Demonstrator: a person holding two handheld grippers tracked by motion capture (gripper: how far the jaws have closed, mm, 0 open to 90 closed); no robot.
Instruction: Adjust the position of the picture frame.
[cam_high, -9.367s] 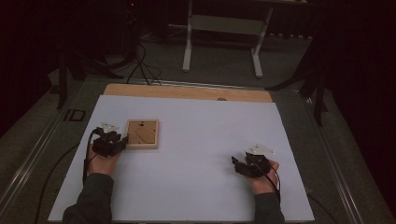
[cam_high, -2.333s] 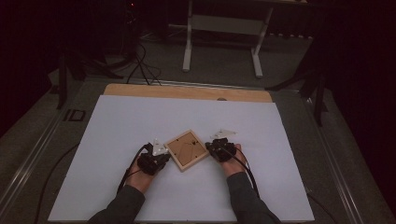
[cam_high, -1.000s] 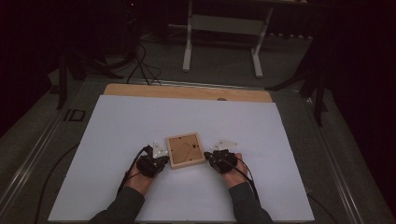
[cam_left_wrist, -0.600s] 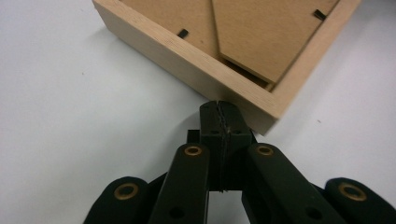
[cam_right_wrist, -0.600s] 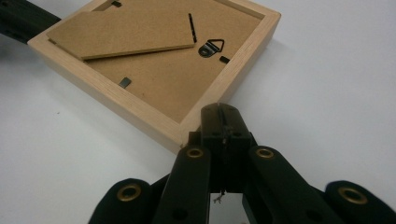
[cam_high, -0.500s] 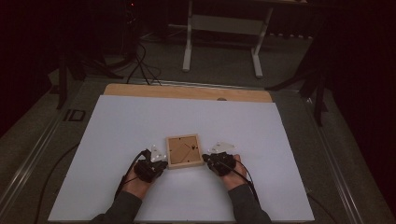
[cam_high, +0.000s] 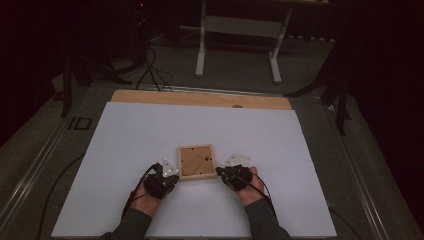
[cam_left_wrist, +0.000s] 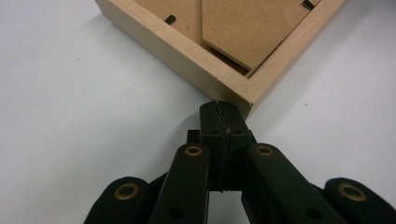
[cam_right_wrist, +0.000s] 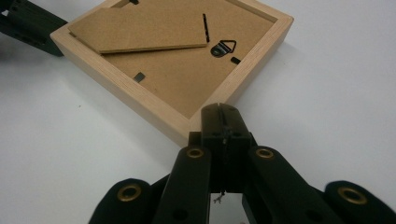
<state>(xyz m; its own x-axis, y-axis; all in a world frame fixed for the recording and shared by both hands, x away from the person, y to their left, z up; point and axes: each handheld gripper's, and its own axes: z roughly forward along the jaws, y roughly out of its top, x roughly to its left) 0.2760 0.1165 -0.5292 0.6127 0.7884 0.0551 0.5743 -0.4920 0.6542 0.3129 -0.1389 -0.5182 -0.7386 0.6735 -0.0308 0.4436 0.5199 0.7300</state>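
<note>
A small wooden picture frame (cam_high: 197, 162) lies back side up on the white sheet, its brown backing board and easel stand showing. My left gripper (cam_high: 172, 178) is shut with nothing in it, its tip (cam_left_wrist: 219, 108) against the frame's near left corner (cam_left_wrist: 243, 91). My right gripper (cam_high: 220, 172) is also shut and holds nothing; its tip (cam_right_wrist: 220, 112) meets the frame's near right corner (cam_right_wrist: 187, 126). Across the frame, the left gripper's black jaws (cam_right_wrist: 28, 28) show in the right gripper view.
The white sheet (cam_high: 150, 130) covers most of a wooden tabletop (cam_high: 200, 98), whose bare strip shows along the far edge. A metal stand (cam_high: 237, 30) and cables (cam_high: 150, 65) lie on the floor beyond the table.
The frame has turned from a slight diagonal to square with the table and slid a little toward the person. Both grippers have stayed at its near corners, still shut.
</note>
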